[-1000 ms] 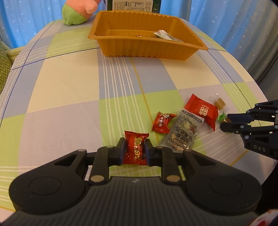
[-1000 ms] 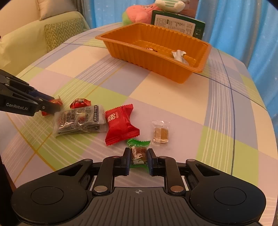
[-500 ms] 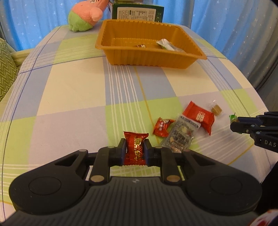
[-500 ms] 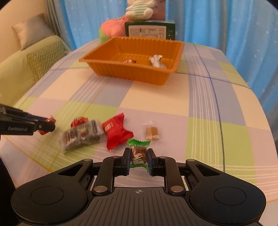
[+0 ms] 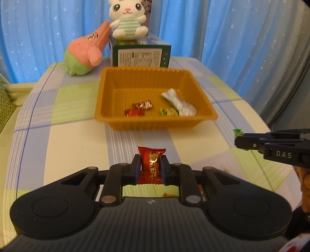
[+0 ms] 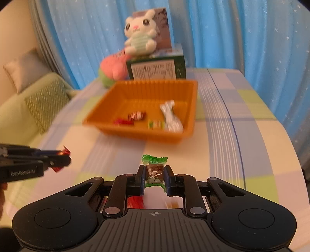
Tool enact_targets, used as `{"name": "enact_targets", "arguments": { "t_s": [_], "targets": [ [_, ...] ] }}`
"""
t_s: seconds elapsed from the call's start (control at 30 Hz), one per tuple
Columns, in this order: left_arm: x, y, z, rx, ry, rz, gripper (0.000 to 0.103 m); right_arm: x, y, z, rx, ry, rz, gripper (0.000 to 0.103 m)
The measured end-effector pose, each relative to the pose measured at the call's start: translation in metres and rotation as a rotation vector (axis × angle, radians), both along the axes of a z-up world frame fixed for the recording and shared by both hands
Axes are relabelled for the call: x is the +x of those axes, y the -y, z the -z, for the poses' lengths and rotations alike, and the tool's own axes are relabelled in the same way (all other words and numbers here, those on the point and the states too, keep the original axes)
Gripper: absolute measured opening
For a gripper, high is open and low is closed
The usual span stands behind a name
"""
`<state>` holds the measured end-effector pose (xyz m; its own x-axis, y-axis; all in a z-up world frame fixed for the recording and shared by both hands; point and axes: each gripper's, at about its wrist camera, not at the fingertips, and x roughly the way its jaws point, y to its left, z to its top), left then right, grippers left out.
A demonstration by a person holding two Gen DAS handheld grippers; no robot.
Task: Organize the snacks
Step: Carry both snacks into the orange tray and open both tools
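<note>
While both grippers hang above the checked tablecloth (image 5: 64, 143), each is clamped on a sweet. Nearest, the left gripper (image 5: 150, 164) has its fingers closed tight on a red-wrapped candy (image 5: 151, 164), standing upright between the pads. To its right, the right gripper (image 6: 155, 174) is closed the same way on a green-wrapped candy (image 6: 155, 170). Farther off, the orange tray (image 5: 116, 87) sits on the table, holding two small red sweets (image 5: 138, 108), a green-and-white sweet (image 5: 169, 112) and a silver wrapper (image 5: 180, 103). Beyond the tray stand a dark green box (image 5: 140, 55), a pink plush (image 5: 85, 53) to its left and a white rabbit plush (image 5: 127, 18) on top. Blue curtains (image 5: 222, 29) close the far side.
</note>
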<state>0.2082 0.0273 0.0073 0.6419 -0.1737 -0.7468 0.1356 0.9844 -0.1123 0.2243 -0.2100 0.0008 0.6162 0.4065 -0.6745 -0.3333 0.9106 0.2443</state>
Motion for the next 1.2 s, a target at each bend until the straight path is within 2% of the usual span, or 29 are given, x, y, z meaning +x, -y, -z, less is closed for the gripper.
{"name": "enact_targets", "arguments": {
  "t_s": [0.17, 0.33, 0.53, 0.7, 0.77, 0.8, 1.2],
  "targets": [
    [0.036, -0.006, -0.015, -0.011, 0.025, -0.004, 0.018, 0.039, -0.007, -0.015, 0.034, 0.001, 0.006, 0.02],
    [0.075, -0.011, -0.018, 0.02, 0.036, -0.005, 0.018, 0.074, -0.014, -0.019, 0.039, 0.001, 0.017, 0.02],
    [0.113, -0.02, -0.012, 0.021, 0.024, -0.019, 0.018, 0.104, -0.019, -0.015, 0.054, -0.018, 0.04, 0.02],
    [0.132, -0.023, -0.001, 0.04, 0.019, -0.013, 0.019, 0.114, -0.022, -0.013, 0.058, -0.012, 0.042, 0.02],
    [0.137, -0.026, 0.005, 0.048, 0.013, -0.029, 0.021, 0.116, -0.023, -0.012, 0.059, -0.014, 0.042, 0.02],
    [0.139, -0.028, 0.008, 0.047, 0.002, -0.037, 0.025, 0.117, -0.024, -0.011, 0.061, -0.016, 0.042, 0.02],
    [0.11, -0.038, 0.003, -0.018, 0.025, -0.064, 0.027, 0.123, -0.026, -0.009, 0.079, -0.032, 0.046, 0.02]
  ]
}}
